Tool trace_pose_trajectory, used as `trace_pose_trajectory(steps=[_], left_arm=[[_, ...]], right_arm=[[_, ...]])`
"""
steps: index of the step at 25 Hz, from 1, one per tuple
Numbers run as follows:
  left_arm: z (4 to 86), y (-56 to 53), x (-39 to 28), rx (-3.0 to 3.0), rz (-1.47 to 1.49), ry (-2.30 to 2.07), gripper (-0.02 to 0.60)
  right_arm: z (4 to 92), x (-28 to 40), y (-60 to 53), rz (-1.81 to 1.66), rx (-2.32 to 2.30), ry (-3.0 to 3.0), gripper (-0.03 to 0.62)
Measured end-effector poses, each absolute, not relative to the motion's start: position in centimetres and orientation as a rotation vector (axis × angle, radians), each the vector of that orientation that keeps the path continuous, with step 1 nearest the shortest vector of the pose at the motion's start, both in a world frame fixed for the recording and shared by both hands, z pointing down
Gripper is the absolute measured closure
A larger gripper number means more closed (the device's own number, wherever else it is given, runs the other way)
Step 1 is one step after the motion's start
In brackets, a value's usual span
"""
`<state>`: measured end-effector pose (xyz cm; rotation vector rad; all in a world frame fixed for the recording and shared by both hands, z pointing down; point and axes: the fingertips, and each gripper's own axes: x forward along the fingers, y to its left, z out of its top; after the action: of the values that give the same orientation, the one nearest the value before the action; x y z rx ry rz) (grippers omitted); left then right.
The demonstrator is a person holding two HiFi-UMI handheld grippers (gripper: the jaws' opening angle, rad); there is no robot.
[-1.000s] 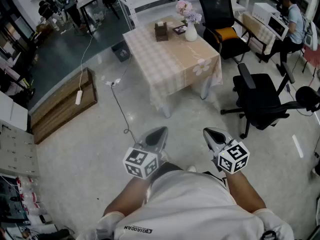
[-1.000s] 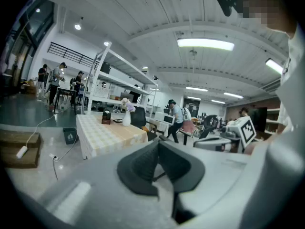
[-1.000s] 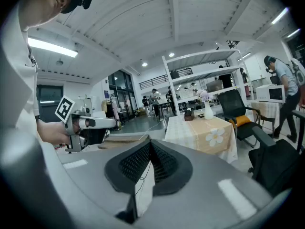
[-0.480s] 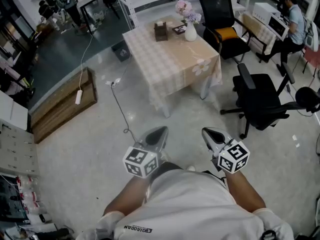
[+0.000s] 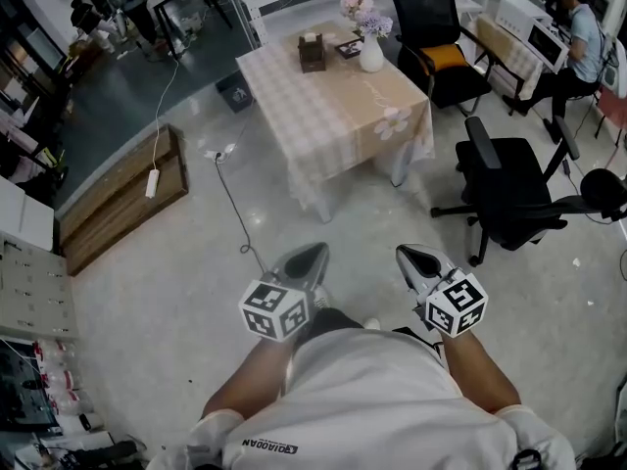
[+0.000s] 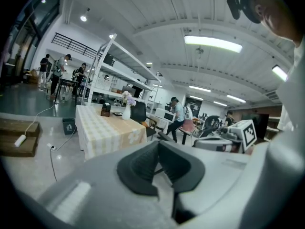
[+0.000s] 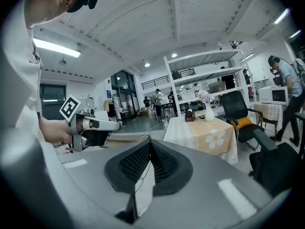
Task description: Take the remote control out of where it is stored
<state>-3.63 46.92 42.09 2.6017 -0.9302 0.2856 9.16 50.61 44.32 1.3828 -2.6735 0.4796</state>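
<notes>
A table with a checked cloth (image 5: pixel 323 116) stands a few steps ahead across the floor. On its far end are a small brown box (image 5: pixel 312 52), a white vase of flowers (image 5: pixel 370 52) and a flat dark item (image 5: pixel 350 49). I cannot make out a remote control. Held at waist height over the floor, far short of the table, my left gripper (image 5: pixel 309 256) and right gripper (image 5: pixel 411 256) are both shut and hold nothing. The table (image 6: pixel 109 128) shows beyond the left gripper (image 6: pixel 158 144), and the table (image 7: pixel 205 128) beyond the right gripper (image 7: pixel 149 142).
Two black office chairs (image 5: pixel 509 189) (image 5: pixel 431 27) stand to the right of the table. A cable (image 5: pixel 230 194) runs over the floor to a power strip by a low wooden platform (image 5: pixel 122 199). A person (image 5: pixel 578 37) sits at a desk at the far right.
The head view has tipped a little, so the table sits slightly higher in the picture. Both grippers have stayed in place, shut.
</notes>
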Motion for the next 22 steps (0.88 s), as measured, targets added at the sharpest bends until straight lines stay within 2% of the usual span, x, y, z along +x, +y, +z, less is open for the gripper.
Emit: trace_pose_trajectory(steps=[22], left_arm=[[43.1,37.9,-2.8,2.594,0.316,-0.957,0.578]], right_arm=[[46.4,10.0,41.7,0.575,1.345,-2.649,0.589]])
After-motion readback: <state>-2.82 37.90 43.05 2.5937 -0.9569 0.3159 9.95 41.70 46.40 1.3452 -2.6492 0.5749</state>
